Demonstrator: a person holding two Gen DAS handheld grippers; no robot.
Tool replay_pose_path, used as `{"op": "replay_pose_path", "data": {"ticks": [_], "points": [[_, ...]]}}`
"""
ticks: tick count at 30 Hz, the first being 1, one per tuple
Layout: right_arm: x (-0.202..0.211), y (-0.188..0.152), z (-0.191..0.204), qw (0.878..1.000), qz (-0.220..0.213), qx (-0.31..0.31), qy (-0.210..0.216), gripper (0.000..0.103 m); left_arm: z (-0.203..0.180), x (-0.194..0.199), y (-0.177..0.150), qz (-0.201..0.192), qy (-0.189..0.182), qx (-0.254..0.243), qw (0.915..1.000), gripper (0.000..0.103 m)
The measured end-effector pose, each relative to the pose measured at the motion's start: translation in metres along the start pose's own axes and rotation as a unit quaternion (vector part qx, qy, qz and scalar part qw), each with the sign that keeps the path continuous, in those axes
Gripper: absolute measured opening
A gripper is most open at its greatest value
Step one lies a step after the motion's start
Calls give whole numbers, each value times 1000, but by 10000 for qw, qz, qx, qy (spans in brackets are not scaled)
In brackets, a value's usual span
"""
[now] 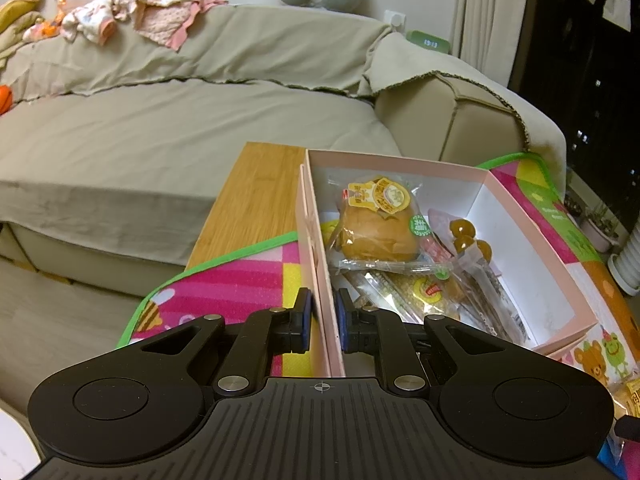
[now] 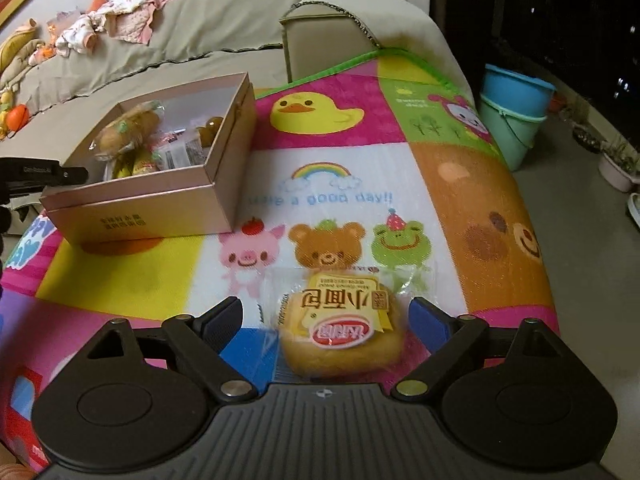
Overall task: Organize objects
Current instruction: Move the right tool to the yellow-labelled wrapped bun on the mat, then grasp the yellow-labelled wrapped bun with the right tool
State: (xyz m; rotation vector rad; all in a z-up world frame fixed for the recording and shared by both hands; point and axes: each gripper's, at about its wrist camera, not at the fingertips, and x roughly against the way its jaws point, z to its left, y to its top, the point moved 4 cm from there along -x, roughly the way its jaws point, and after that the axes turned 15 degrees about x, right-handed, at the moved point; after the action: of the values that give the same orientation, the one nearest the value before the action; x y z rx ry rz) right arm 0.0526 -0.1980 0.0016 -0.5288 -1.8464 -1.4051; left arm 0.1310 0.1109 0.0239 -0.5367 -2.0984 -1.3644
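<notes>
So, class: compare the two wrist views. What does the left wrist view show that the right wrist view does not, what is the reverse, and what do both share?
Only the left wrist view shows the left claw shut on the pink box's wall, and the wooden tabletop.

Only the right wrist view shows the right claw open around a wrapped bun on the mat, and stacked buckets.

Both show the pink box of snacks, the cartoon mat and the sofa.
</notes>
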Motion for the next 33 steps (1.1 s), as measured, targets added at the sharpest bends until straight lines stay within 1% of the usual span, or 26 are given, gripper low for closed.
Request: {"op": "replay_pose_path", "data": {"ticks": [6,10,14,16,19,20,21,24,25,26,33], "points": [[4,-13,-4,9998,145,150,-55,92,0,0,0,3,-7,1,10000,15],[12,-25,-15,9992,232,203,-249,98,1,1,0,-1,-9,15,10000,15],[17,-35,-19,9985,321,293,-345,99,1,1,-1,0,-8,11,10000,15],[20,-36,-20,9973,309,424,-510,99,1,1,-1,-1,-7,15,10000,15],[23,-33,-23,9937,281,624,-890,99,1,1,-1,0,-8,14,10000,15],[24,-32,-24,9935,265,622,-911,99,1,1,-1,-1,-8,13,10000,15],[25,-31,-27,9956,225,514,-750,99,1,1,0,-2,-7,14,10000,15],[27,-25,-33,9999,57,-96,12,99,1,1,0,-3,3,14,10000,15],[27,-23,-33,9997,-5,-220,130,99,1,1,-1,-3,6,7,10000,15],[25,-21,-32,9994,-50,-302,163,99,0,1,-1,0,6,4,10000,15],[-6,-8,-20,9992,-40,-402,-1,98,-2,1,-1,4,25,-40,10000,15]]}}
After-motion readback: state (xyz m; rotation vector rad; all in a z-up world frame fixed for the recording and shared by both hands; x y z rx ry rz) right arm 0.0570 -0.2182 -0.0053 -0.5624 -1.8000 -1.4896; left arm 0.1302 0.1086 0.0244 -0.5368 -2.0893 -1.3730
